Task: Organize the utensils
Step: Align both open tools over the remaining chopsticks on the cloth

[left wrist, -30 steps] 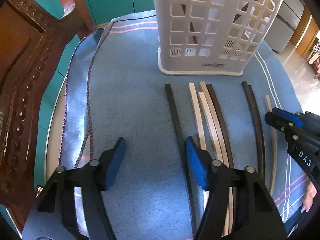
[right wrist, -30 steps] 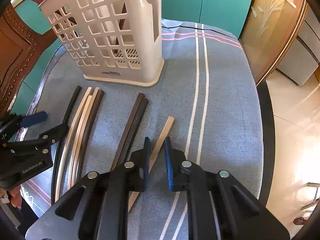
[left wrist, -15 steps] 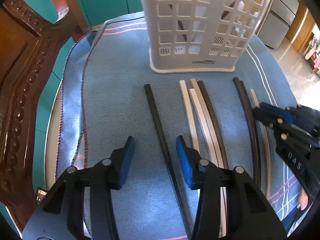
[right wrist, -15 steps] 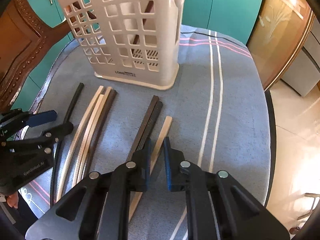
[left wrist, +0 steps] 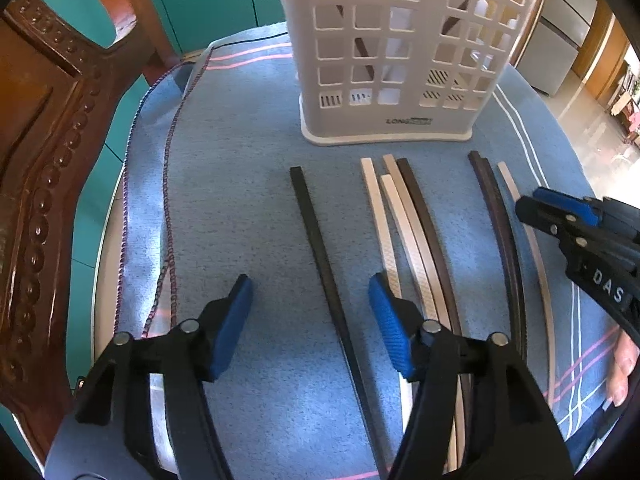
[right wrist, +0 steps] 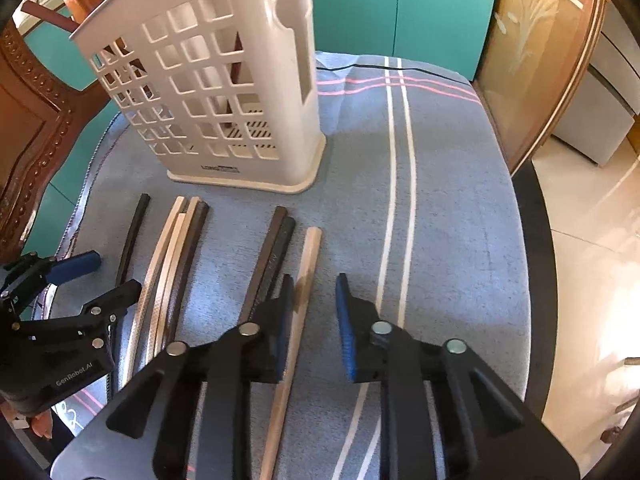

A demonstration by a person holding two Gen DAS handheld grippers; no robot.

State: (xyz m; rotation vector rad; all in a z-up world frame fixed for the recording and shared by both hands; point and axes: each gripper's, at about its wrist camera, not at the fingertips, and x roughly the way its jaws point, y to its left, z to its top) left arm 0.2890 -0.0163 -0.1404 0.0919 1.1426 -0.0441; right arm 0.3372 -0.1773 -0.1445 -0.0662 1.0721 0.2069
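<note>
A white lattice basket (left wrist: 384, 120) (right wrist: 240, 120) stands at the back of the blue cloth, with dark sticks leaning inside it. Several chopsticks lie in front of it. My left gripper (left wrist: 312, 320) hangs over a lone black chopstick (left wrist: 316, 232); its jaws are opening and the pads do not touch the stick between them. My right gripper (right wrist: 314, 316) straddles a pale wooden chopstick (right wrist: 308, 260); its jaws are opening too, with the pads off the wood. Between the two lie a mixed pale and dark bundle (left wrist: 404, 220) and a dark pair (right wrist: 272, 252).
A carved wooden chair (left wrist: 48, 160) stands close on the left. The striped blue cloth (right wrist: 440, 200) covers a round table whose edge drops away on the right. Teal cabinet doors (right wrist: 400, 8) are behind. A person's fingers (left wrist: 622, 368) show under the right gripper.
My left gripper shifted left, narrowed, then widened, so the black chopstick now lies between its jaws. The right gripper's nearly shut jaws have spread around the pale chopstick.
</note>
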